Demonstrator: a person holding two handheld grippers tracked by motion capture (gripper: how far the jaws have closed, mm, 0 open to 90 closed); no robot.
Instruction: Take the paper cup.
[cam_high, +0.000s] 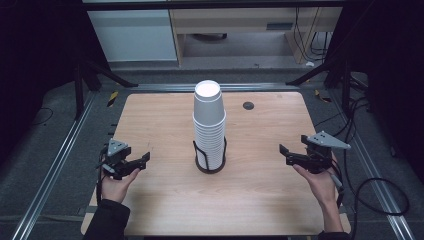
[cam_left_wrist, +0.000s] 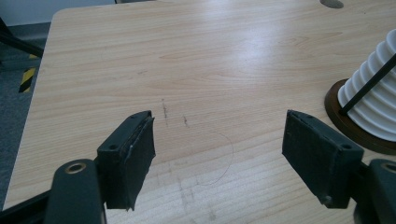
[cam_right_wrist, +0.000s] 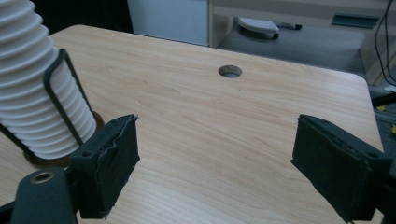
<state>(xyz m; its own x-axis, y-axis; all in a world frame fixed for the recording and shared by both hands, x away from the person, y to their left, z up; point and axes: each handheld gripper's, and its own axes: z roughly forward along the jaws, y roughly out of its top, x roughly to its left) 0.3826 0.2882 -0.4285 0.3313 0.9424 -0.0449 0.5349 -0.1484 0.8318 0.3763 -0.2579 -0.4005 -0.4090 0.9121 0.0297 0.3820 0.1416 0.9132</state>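
Observation:
A tall stack of white paper cups (cam_high: 209, 122) stands upside down in a black wire holder (cam_high: 210, 159) on a dark round base at the table's middle. My left gripper (cam_high: 139, 161) hovers open near the table's left edge, well left of the stack. In the left gripper view the left gripper (cam_left_wrist: 219, 149) has its jaws wide apart over bare wood, with the cups (cam_left_wrist: 378, 95) at the right edge. My right gripper (cam_high: 285, 153) is open too, to the right of the stack. The right gripper view has that gripper (cam_right_wrist: 215, 161) empty, the cups (cam_right_wrist: 32, 88) at far left.
The wooden table (cam_high: 165, 115) has a round cable hole (cam_high: 248, 105) behind the stack to the right. Metal rails run along both sides on the floor. Cables (cam_high: 370, 185) lie to the right of the table. A white cabinet (cam_high: 132, 32) stands beyond the far edge.

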